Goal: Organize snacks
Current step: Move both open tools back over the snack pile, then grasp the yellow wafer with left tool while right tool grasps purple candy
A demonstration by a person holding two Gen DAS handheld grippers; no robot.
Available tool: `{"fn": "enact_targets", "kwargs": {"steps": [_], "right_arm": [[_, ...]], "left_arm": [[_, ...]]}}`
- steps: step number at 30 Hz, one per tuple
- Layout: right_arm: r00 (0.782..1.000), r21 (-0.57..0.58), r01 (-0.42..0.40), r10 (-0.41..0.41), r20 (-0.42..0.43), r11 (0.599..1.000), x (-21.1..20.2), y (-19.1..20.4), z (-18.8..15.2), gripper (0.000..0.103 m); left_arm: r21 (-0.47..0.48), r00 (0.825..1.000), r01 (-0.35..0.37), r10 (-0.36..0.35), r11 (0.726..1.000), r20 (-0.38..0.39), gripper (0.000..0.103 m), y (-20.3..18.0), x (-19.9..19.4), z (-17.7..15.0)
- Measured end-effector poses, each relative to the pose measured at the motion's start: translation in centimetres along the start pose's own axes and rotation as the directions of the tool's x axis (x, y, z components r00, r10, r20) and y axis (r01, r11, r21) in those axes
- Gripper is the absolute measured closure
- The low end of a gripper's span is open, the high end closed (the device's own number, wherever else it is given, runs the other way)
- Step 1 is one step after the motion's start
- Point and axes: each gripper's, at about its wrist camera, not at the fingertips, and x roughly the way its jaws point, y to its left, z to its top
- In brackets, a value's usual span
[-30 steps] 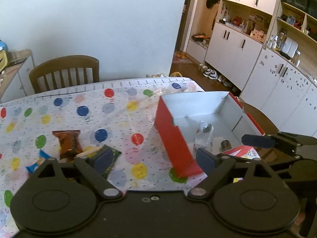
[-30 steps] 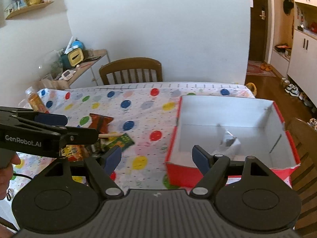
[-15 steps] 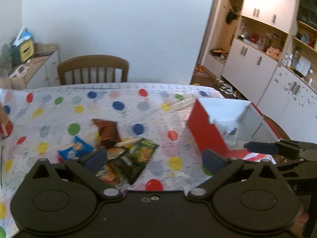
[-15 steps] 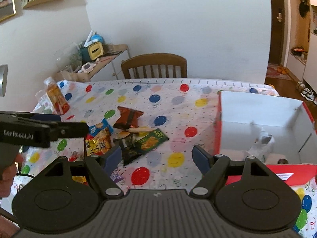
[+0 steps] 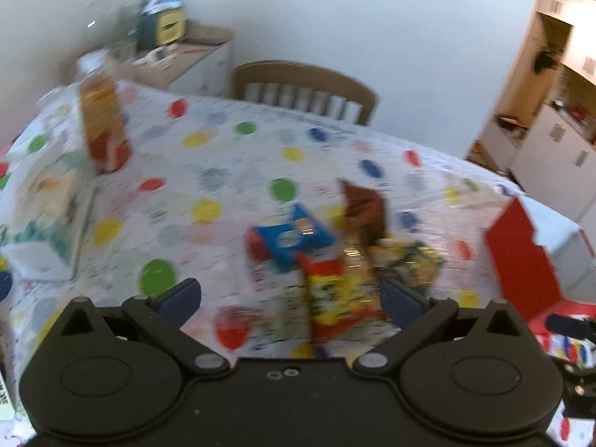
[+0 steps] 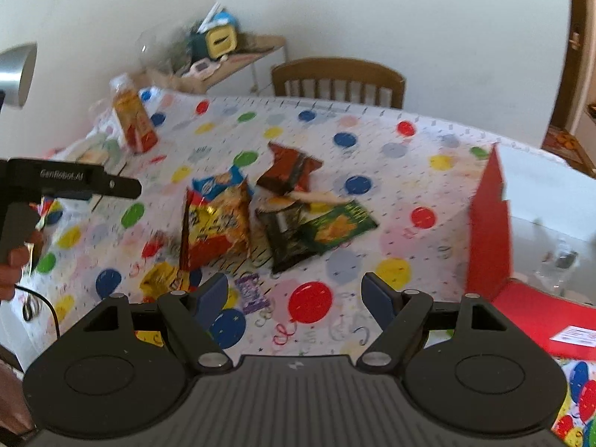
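Observation:
A pile of snack packets lies on the balloon-print tablecloth: a red-yellow chips bag (image 6: 216, 223) (image 5: 339, 294), a blue packet (image 5: 294, 238), a brown packet (image 6: 288, 167), a dark packet (image 6: 285, 238) and a green packet (image 6: 339, 225). The red box (image 6: 488, 223) with a white inside stands to the right, and a clear wrapper (image 6: 558, 264) lies in it. My left gripper (image 5: 292, 298) hovers open just short of the chips bag. My right gripper (image 6: 296, 294) is open above the cloth near the pile's front, holding nothing.
An orange drink bottle (image 5: 104, 123) stands at the far left, with a pale carton (image 5: 48, 216) lying near it. A wooden chair (image 6: 339, 78) is behind the table. Small yellow (image 6: 164, 279) and purple (image 6: 253, 292) wrappers lie by my right fingers.
Both grippers swung left from the red box toward the snack pile and dropped lower. The left jaws widened. The right jaws kept their width.

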Motion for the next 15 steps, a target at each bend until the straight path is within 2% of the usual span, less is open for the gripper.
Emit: {"fn": "enact_targets", "kwargs": {"steps": [2,9,15], "right_arm": [[1.0,-0.019,-0.006,0.006,-0.017,1.0,1.1,0.5,0.0,0.024],[0.997,-0.072,-0.031,0.027,-0.067,0.997,4.9,1.8,-0.2,0.025],[0.993,-0.098,-0.054,0.043,-0.109,0.994,8.2,2.7,-0.5,0.025]], "left_arm": [[-0.024,0.999,-0.035,0.035,0.999,-0.018,0.001,1.3,0.6,-0.2],[-0.028,0.997,-0.043,0.04,0.999,-0.072,0.003,2.5,2.0,-2.2],[-0.004,0.994,-0.006,0.006,1.0,-0.108,0.006,1.4,3.1,-3.8]]}}
